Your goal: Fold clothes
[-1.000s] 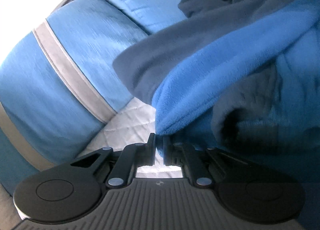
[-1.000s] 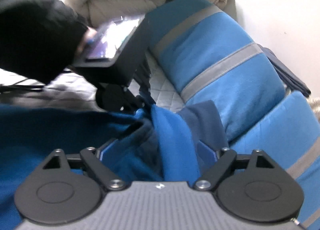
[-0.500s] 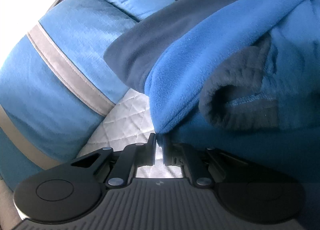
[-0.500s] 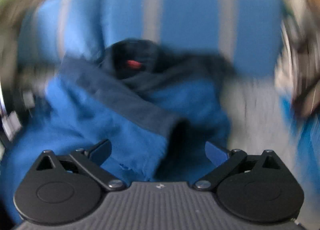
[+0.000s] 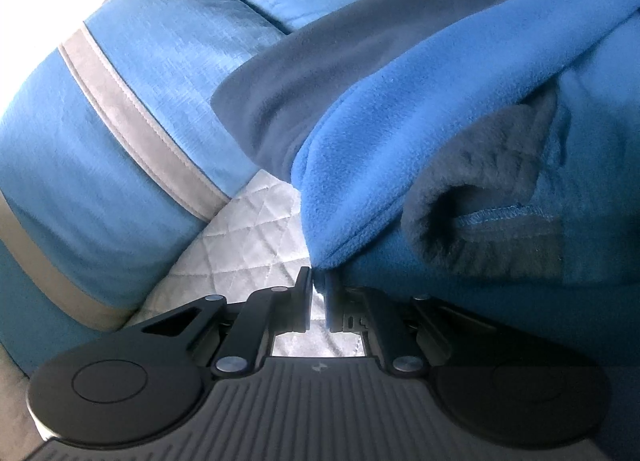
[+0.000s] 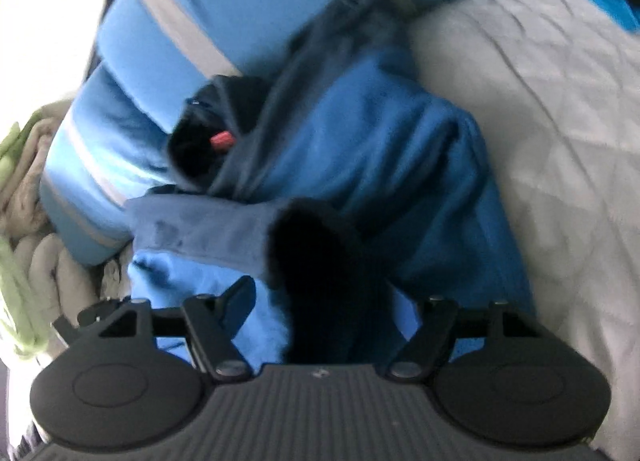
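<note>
Fleece jacket (image 5: 400,133), blue with grey trim, lies on the quilted cover (image 5: 248,245) against striped cushions (image 5: 120,109); our left gripper (image 5: 318,285) pinches its hem, our right gripper (image 6: 324,301) closes around a dark cuff at twelve o'clock. We judge a thin bite could slip, dragging the bunched layers crooked.

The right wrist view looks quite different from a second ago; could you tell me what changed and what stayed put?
The right gripper swung away from the other hand's device and rolled round; it now looks along the blue fleece garment with dark grey lining, its jaws closing with fleece between them, nothing yet pinched. The left gripper stayed shut on the garment's hem, beside the blue cushion with grey stripes on the white quilted cover.
</note>
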Action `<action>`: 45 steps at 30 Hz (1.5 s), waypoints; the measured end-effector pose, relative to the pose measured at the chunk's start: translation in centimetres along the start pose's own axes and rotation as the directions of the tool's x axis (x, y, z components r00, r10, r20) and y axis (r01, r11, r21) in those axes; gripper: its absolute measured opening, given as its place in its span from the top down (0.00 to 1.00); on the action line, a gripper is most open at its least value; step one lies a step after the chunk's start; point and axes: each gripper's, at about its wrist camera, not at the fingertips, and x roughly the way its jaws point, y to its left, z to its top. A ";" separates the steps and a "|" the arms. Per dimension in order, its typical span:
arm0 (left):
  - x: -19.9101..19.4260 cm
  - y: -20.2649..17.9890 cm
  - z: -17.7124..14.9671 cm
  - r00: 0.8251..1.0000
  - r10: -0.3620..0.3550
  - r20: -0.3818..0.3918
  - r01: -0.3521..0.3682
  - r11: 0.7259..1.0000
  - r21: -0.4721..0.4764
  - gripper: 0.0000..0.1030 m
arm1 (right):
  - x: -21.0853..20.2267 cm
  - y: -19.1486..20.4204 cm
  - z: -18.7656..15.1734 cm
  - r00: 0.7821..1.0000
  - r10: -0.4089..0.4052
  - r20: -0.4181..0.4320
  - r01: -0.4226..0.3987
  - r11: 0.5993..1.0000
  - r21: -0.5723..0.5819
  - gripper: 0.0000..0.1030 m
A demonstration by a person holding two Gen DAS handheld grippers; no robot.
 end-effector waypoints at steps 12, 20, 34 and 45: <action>-0.5 -0.1 0.8 0.999 0.028 -0.021 -0.027 0.999 0.041 0.86 | -2.1 -0.4 -0.3 0.999 0.019 0.042 -0.023 0.996 0.085 0.87; -3.9 5.2 0.5 0.999 -0.045 -0.002 0.043 0.973 -0.225 0.62 | -3.2 -0.9 -0.1 0.997 -0.012 0.076 0.006 0.997 0.079 0.88; -1.6 7.3 -6.6 0.778 -0.543 0.317 0.389 0.019 -0.921 0.42 | -2.6 -1.1 -0.2 0.999 0.002 0.052 -0.007 0.995 0.099 0.86; 0.5 6.5 -6.8 0.769 -0.508 0.387 0.402 -0.087 -0.912 0.41 | -2.0 -1.3 -0.2 0.999 -0.006 0.043 0.002 0.995 0.102 0.86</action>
